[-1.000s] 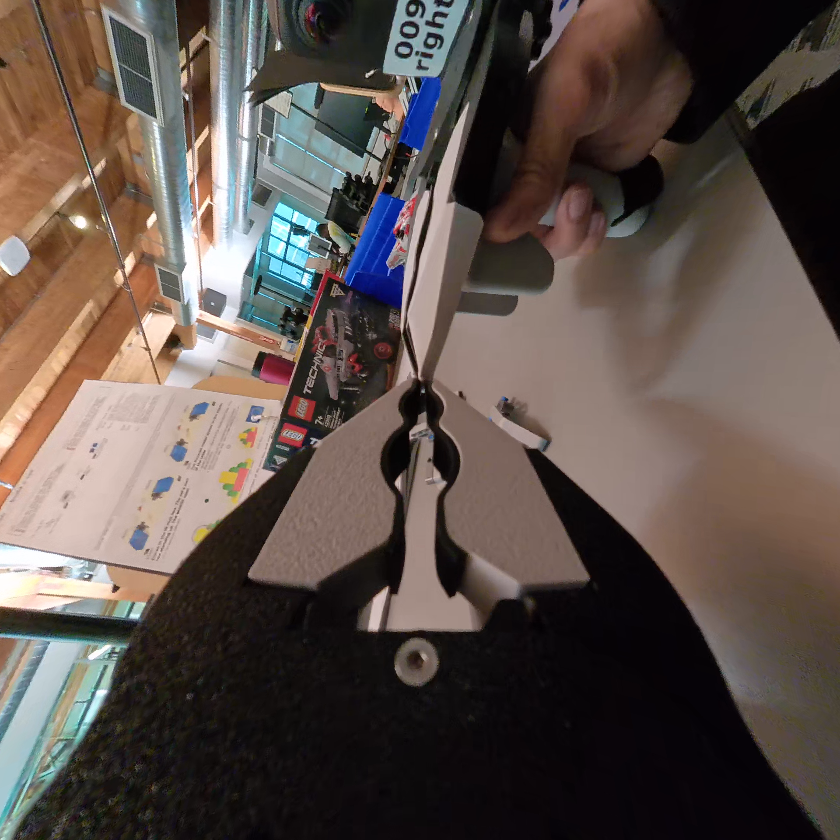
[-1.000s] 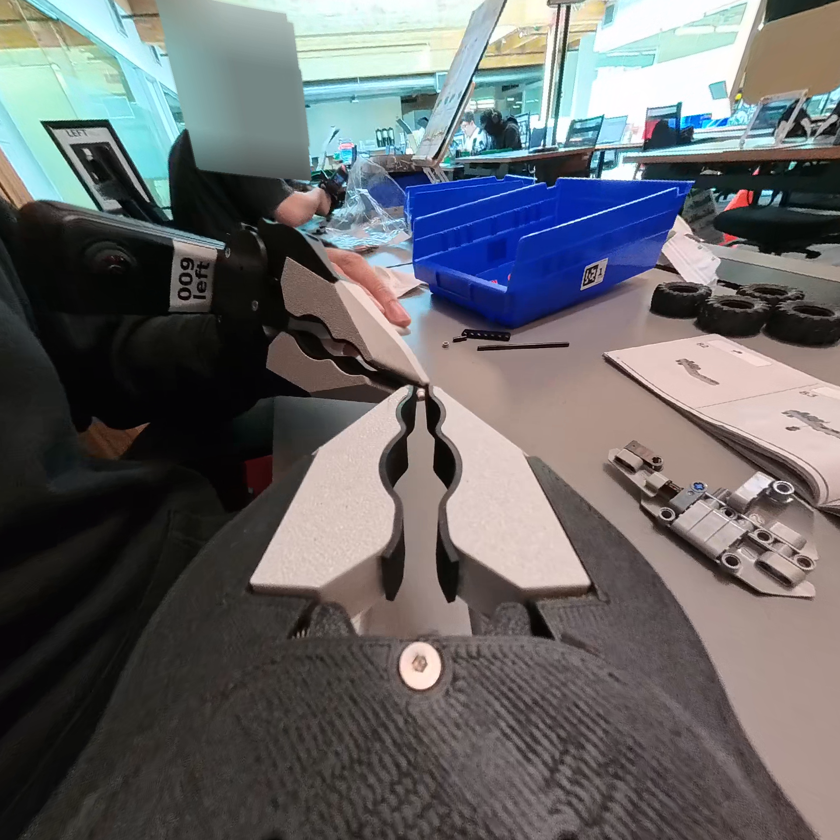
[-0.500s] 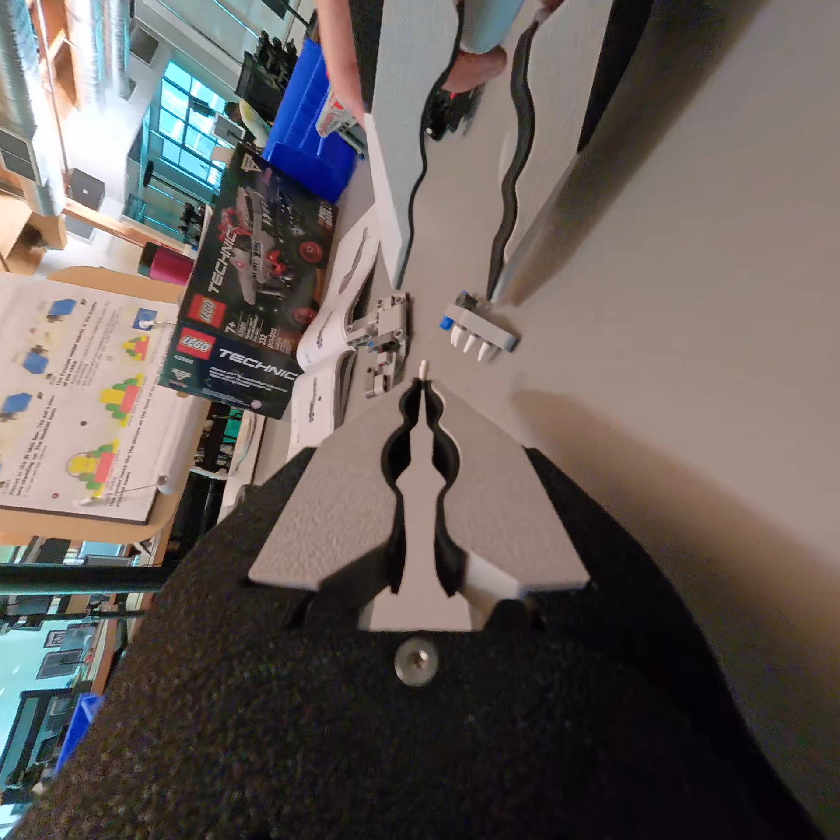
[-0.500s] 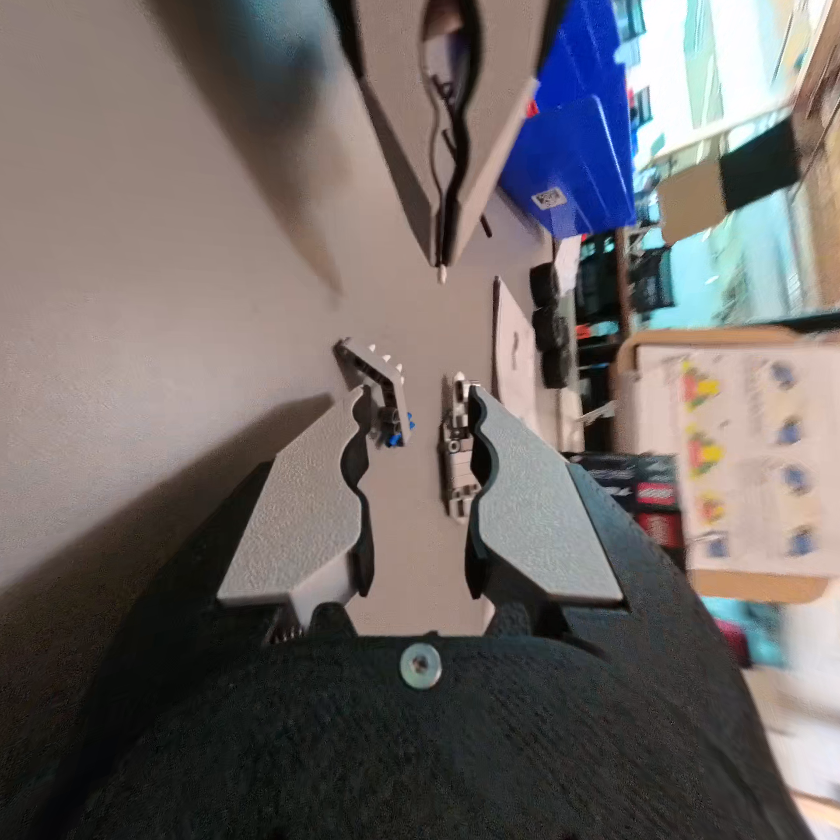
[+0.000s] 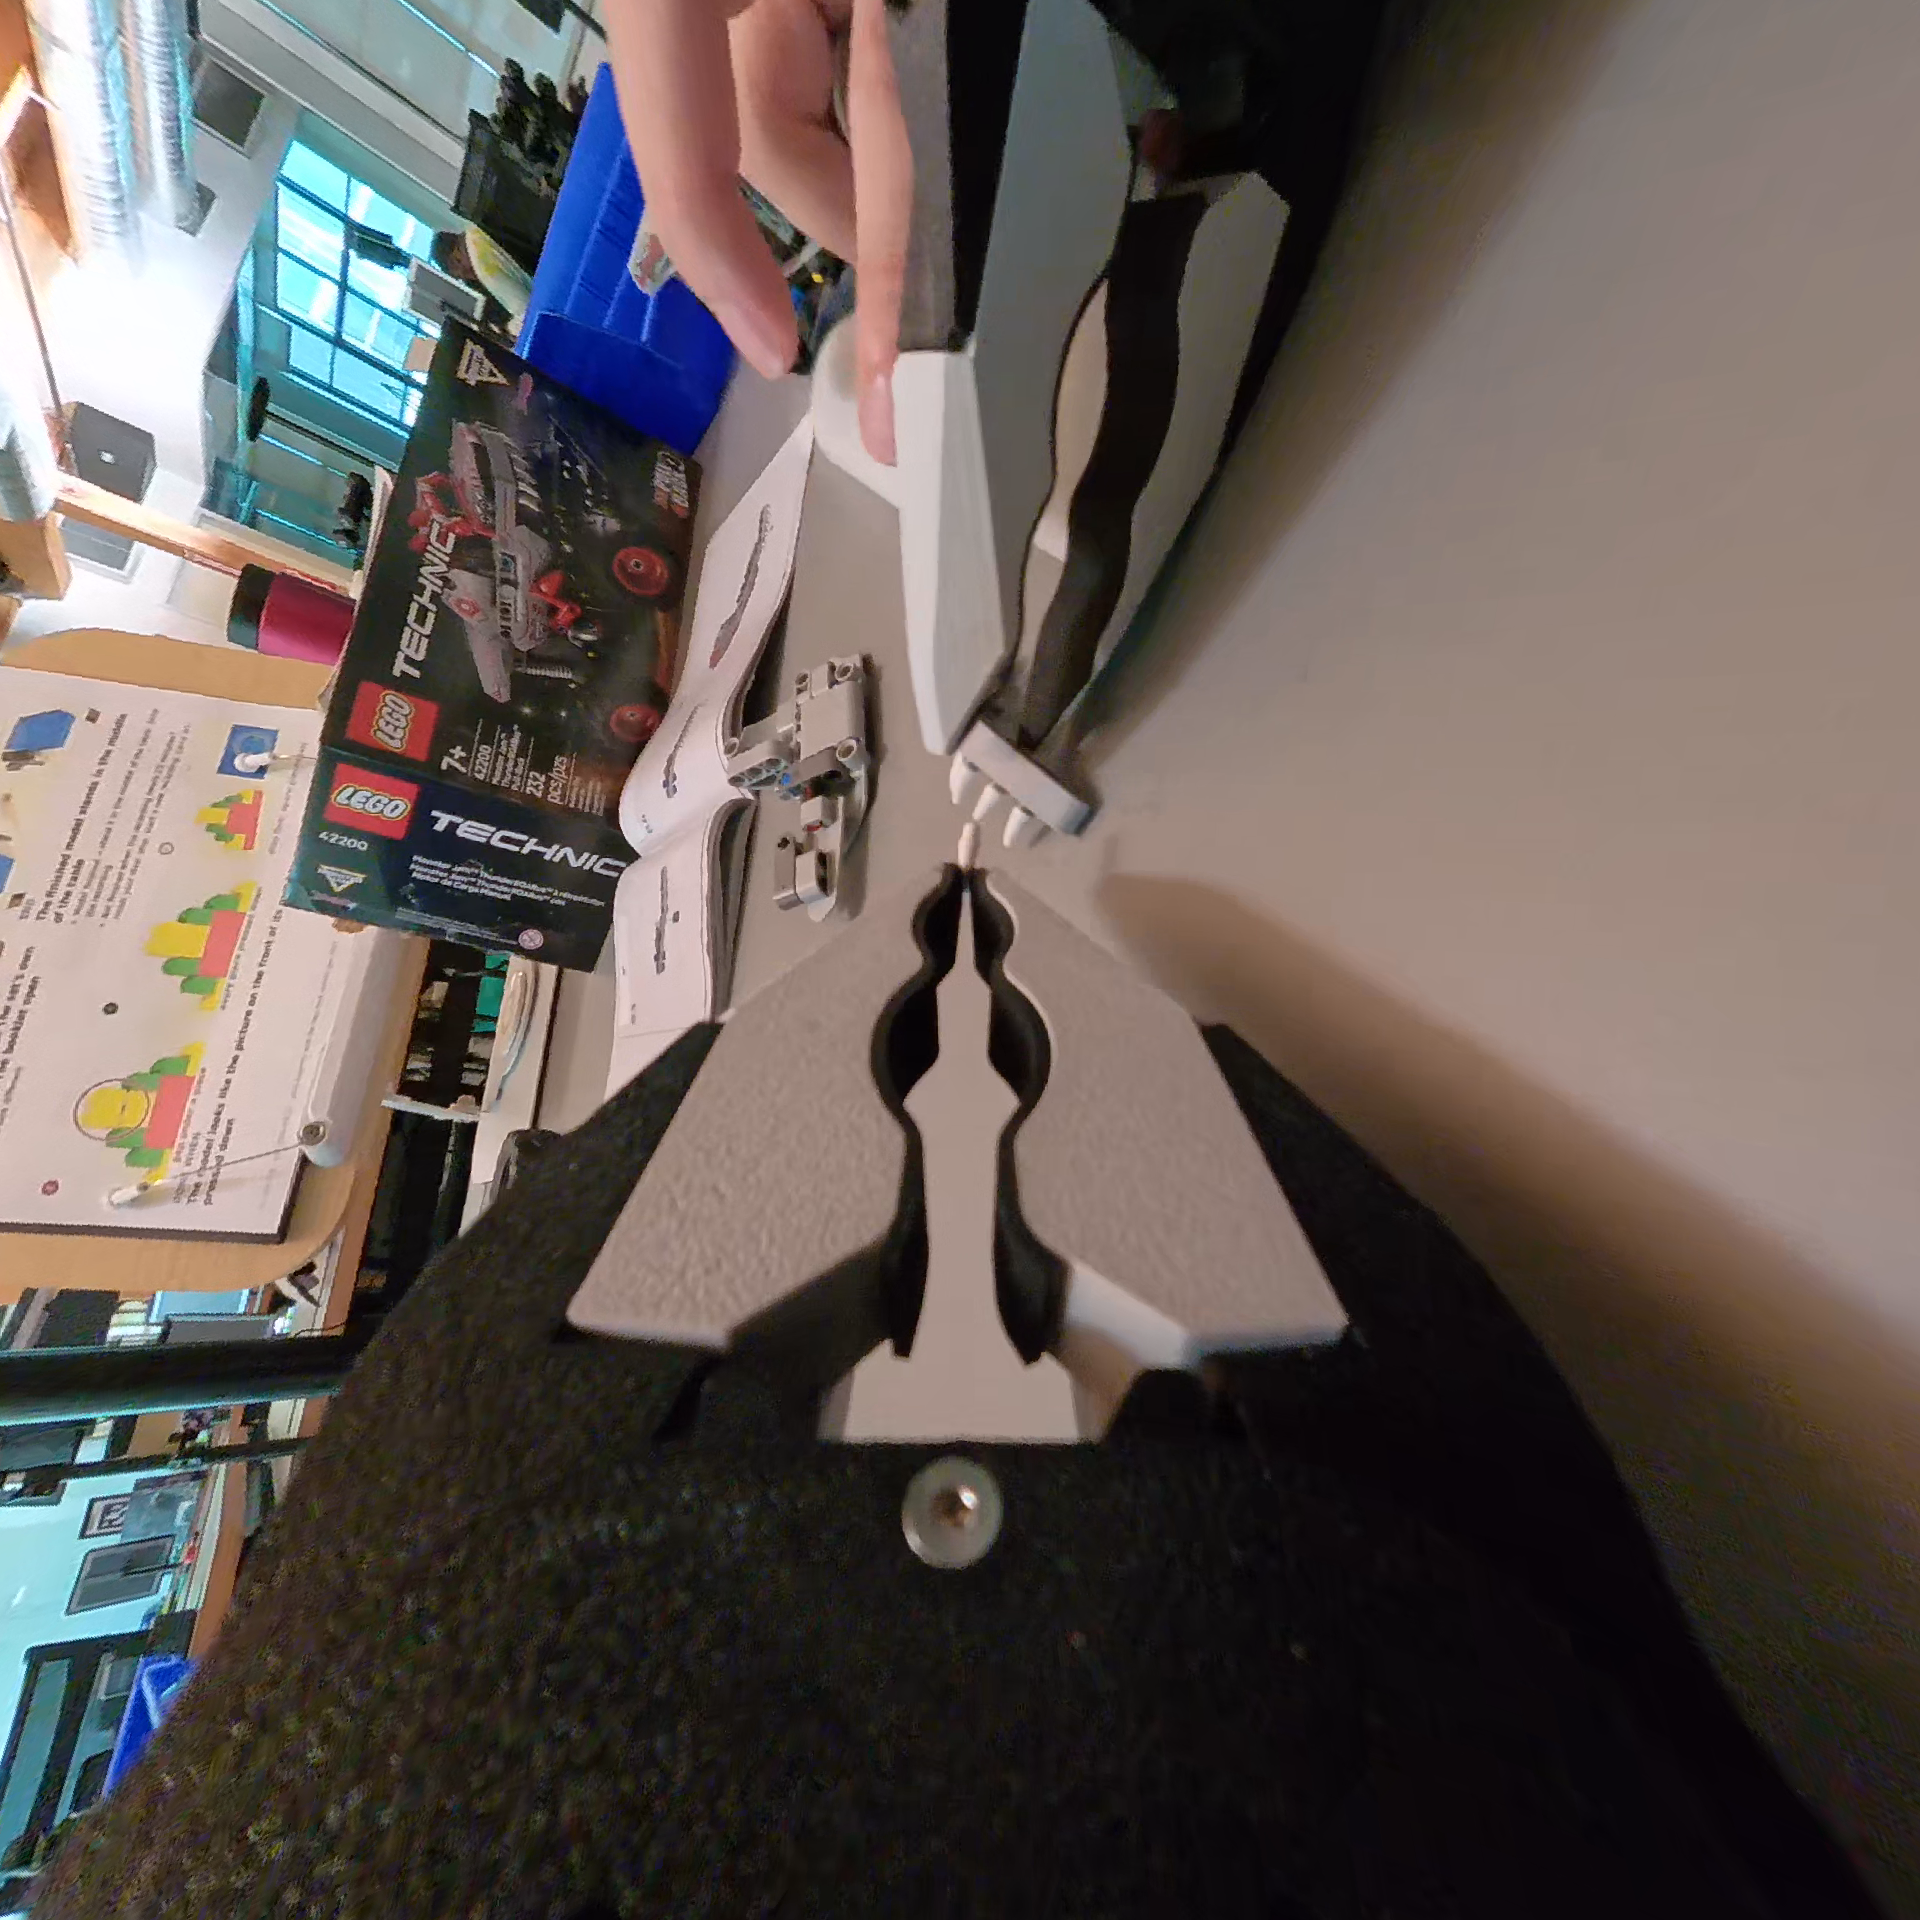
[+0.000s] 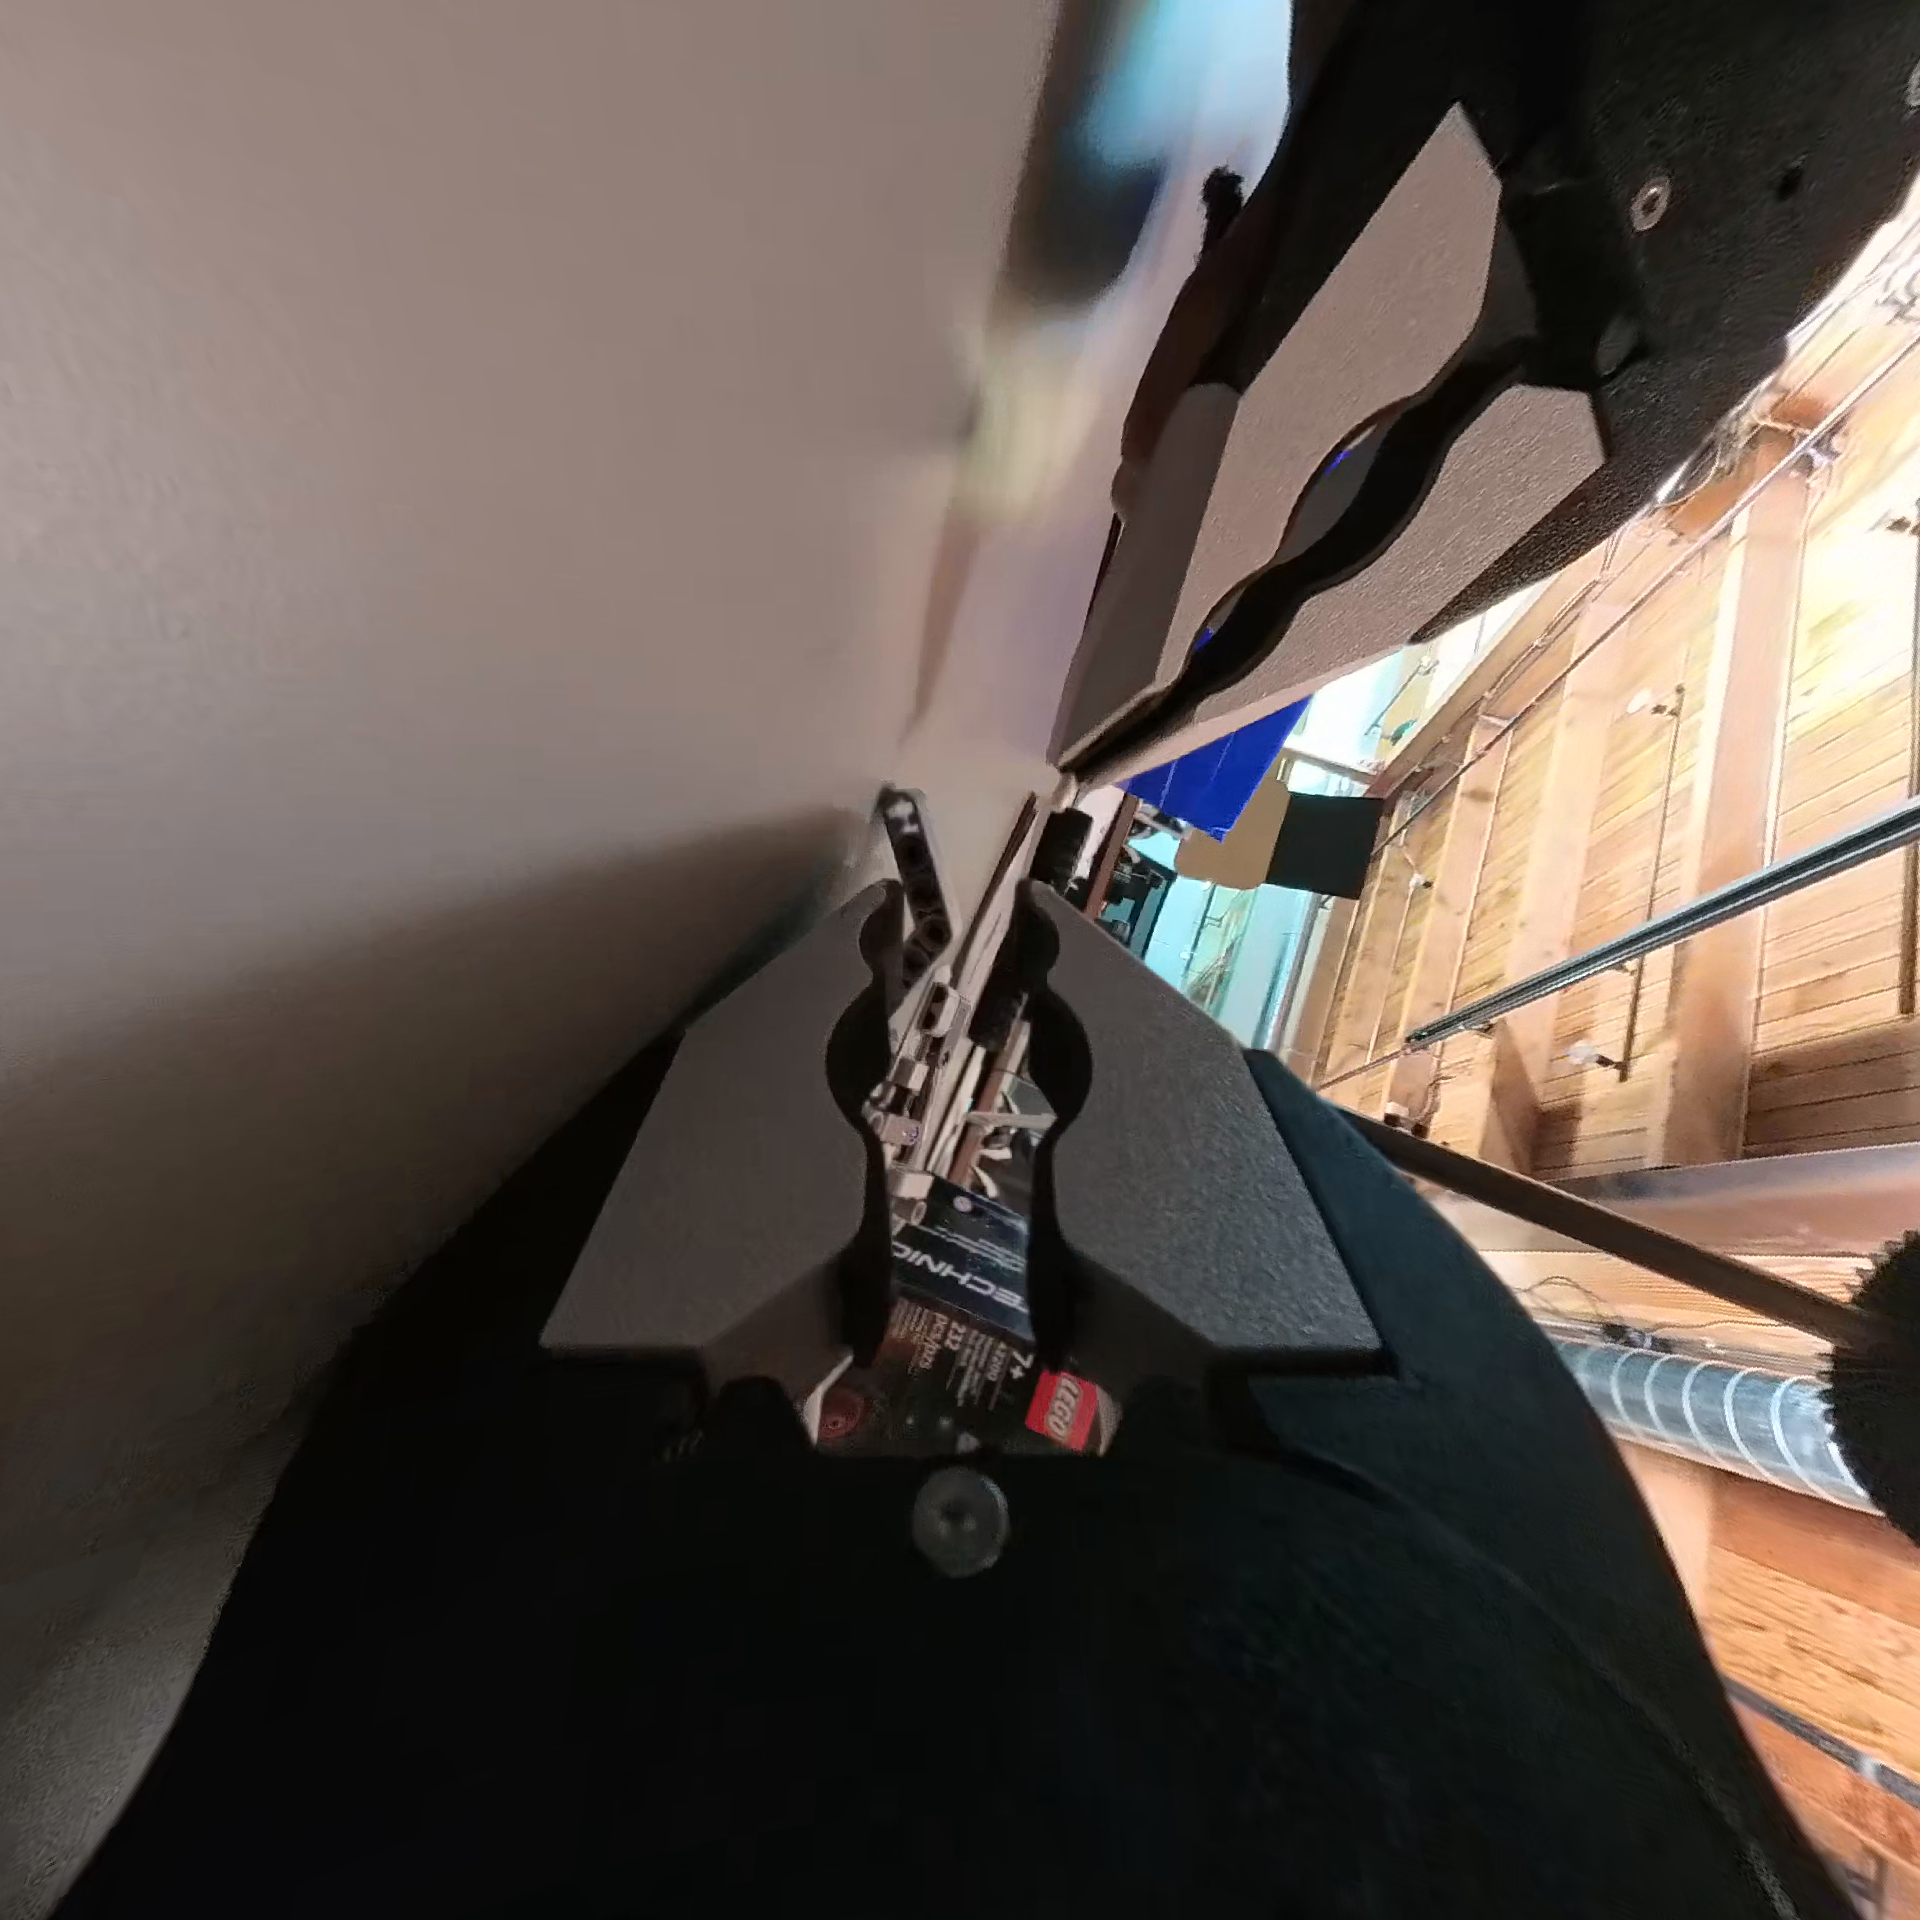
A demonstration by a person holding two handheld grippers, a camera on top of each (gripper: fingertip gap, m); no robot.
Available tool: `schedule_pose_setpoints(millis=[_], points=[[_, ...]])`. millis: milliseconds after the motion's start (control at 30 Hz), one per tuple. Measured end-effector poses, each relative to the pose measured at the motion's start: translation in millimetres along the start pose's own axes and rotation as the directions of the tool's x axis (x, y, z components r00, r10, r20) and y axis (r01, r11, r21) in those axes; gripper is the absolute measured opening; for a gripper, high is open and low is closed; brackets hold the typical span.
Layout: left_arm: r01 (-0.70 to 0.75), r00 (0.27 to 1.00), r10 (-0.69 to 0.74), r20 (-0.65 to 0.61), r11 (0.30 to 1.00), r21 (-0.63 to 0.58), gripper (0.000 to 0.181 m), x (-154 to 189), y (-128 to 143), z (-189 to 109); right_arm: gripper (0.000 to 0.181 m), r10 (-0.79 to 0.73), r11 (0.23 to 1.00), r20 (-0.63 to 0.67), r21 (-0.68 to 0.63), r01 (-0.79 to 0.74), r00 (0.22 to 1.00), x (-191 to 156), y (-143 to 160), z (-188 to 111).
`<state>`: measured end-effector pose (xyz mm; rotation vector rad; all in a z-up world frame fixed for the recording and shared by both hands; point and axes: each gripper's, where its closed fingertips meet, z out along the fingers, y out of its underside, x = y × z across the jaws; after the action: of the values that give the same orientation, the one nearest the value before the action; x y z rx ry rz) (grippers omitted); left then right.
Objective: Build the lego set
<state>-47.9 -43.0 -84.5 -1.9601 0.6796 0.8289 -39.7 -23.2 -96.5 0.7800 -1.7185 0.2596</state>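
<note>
My left gripper (image 5: 966, 878) is shut on a small white pin (image 5: 966, 840), whose tip points at a grey beam with white pins (image 5: 1029, 795) lying on the grey table (image 5: 1558, 623). My right gripper (image 5: 1003, 743) comes in from the far side with its fingertips right at that beam. In the right wrist view the right gripper (image 6: 956, 894) has its jaws partly apart. The beam (image 6: 916, 883) lies between the fingertips against the left one, with a gap on its right. The left gripper (image 6: 1065, 764) shows above it.
A grey part-built assembly (image 5: 821, 769) lies left of the beam, beside an open instruction booklet (image 5: 717, 665) and the set's box (image 5: 499, 665). A blue bin (image 5: 613, 301) stands behind. A hand (image 5: 769, 156) holds the right gripper. A poster board (image 5: 135, 935) stands at the left. Left and right tips are no more than a few centimetres apart.
Both grippers came down to the table. The right gripper opened, reached the beam and narrowed its jaws around it. The left gripper carried the white pin up close to the beam.
</note>
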Motion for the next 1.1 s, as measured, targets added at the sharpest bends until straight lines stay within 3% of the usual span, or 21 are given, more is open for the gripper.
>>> schedule_pose_setpoints(millis=[433,667,800,900,967,1000,1100], points=[[0.126,0.983,-0.133,-0.126,0.990,-0.059,0.000,10,14,13,0.012,-0.109,0.993,0.001,0.043,0.109,0.994,1,3,13],[0.185,0.971,-0.193,-0.139,0.980,-0.067,0.000,6,17,17,0.006,-0.062,0.998,0.045,0.013,0.061,0.997,-2,10,23],[0.198,0.978,-0.199,-0.060,0.980,-0.022,0.000,-7,14,13,0.006,0.000,1.000,-0.002,0.005,0.000,1.000,4,13,26],[0.205,0.977,-0.206,0.056,0.979,0.020,0.000,-29,9,3,0.005,0.180,0.984,-0.085,0.012,-0.179,0.980,12,22,22],[0.229,0.969,-0.231,0.084,0.973,0.040,0.000,-42,2,-1,0.005,0.341,0.940,-0.085,0.011,-0.342,0.936,20,32,17],[0.250,0.963,-0.254,0.088,0.967,0.052,0.000,-49,-3,-1,0.004,0.472,0.882,-0.071,0.037,-0.471,0.879,26,36,15],[0.343,0.931,-0.351,0.099,0.935,0.089,0.000,-76,-14,-2,0.005,0.792,0.608,-0.037,0.144,-0.781,0.610,53,50,7]])
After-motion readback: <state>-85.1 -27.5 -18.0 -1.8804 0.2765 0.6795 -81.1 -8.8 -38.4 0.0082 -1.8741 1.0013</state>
